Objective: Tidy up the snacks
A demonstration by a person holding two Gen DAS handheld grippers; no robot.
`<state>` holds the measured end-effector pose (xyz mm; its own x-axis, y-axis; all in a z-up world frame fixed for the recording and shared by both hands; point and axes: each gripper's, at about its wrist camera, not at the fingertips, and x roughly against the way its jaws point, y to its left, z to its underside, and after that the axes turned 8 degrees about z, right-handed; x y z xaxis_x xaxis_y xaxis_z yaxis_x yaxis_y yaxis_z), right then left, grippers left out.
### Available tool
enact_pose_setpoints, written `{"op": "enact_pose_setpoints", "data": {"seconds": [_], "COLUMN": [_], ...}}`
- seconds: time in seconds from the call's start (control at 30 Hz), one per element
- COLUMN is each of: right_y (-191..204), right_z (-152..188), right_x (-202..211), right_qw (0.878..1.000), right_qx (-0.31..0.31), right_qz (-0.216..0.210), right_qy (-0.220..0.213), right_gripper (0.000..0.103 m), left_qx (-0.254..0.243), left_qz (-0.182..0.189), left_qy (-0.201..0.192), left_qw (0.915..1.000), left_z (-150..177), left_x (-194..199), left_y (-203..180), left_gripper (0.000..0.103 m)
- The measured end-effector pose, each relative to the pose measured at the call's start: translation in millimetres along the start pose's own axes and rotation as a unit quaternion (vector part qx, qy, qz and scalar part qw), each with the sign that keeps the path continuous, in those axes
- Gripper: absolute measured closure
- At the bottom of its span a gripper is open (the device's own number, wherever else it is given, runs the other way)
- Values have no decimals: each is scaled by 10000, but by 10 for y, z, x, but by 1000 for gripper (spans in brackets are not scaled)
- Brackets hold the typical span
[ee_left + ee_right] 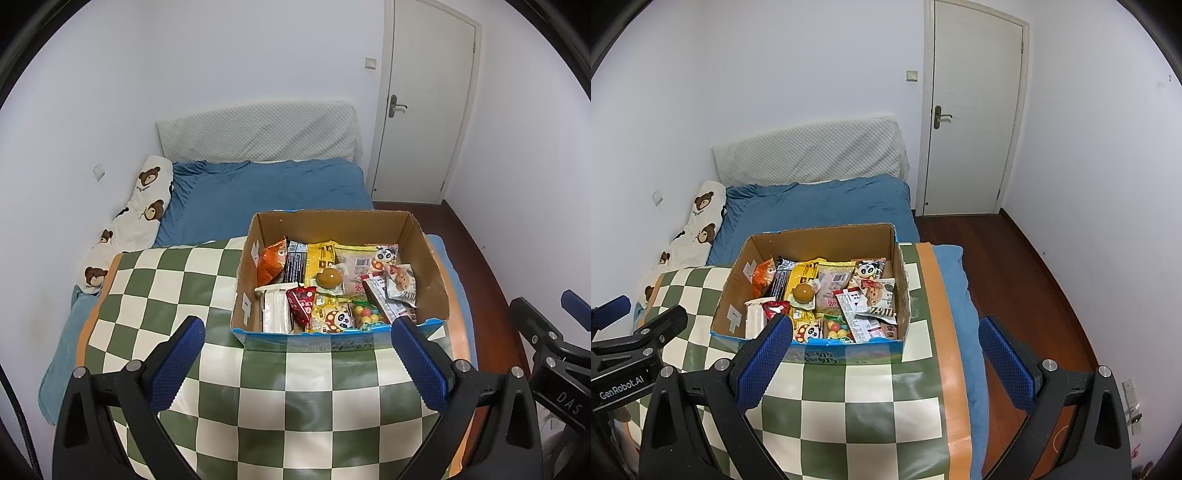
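The cardboard box [428, 273], open-topped with plain brown corrugated walls and a blue printed band along its near rim, sits on a green-and-cream checkered cloth [258, 398] that looks smooth and slightly glossy, edged with an orange stripe. The box is packed with crinkly foil and plastic snack packets [354, 273]: an orange bag [271, 264] at 10 o'clock inside the box, a yellow pouch [319, 260] near 12, a round glossy brown bun [328, 277] in clear wrap at the centre, a red triangular packet [303, 301] towards 7, panda-printed sachets [334, 319] and a bag of bright round candies [364, 314] at 6. In the left wrist view the box lies at 1 o'clock beyond the left tongs [297, 332], whose blue knurled pads stand wide apart and empty. In the right wrist view the box [738, 280] lies at 11 o'clock; the right tongs [886, 330] also gape wide, holding nothing. The cloth covers the foot of a bed with a rumpled blue sheet [266, 192], a quilted white headboard cushion [258, 134], and a soft bear-print pillow [144, 210] at 10 o'clock against the wall. A white panelled door [975, 110] stands at 1 o'clock, above dark red wooden floor [1027, 266].
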<state>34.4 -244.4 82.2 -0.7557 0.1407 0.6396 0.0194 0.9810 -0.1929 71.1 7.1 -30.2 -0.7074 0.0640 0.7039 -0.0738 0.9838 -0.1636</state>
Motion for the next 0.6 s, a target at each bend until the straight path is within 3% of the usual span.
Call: {"op": "enact_pose_setpoints", "data": {"seconds": [0.6], "right_y": [-11], "right_z": [37], "right_x": [28], "right_qw": [10000], "right_qx": [-1], "right_qz": [40], "right_qy": [-36], "right_gripper": [1], "left_qx": [-33], "left_qz": [20], "left_qy": [-15], "left_qw": [10000], "left_z": [32], "left_x": [30], "left_y": [-12], "left_gripper": [0]}}
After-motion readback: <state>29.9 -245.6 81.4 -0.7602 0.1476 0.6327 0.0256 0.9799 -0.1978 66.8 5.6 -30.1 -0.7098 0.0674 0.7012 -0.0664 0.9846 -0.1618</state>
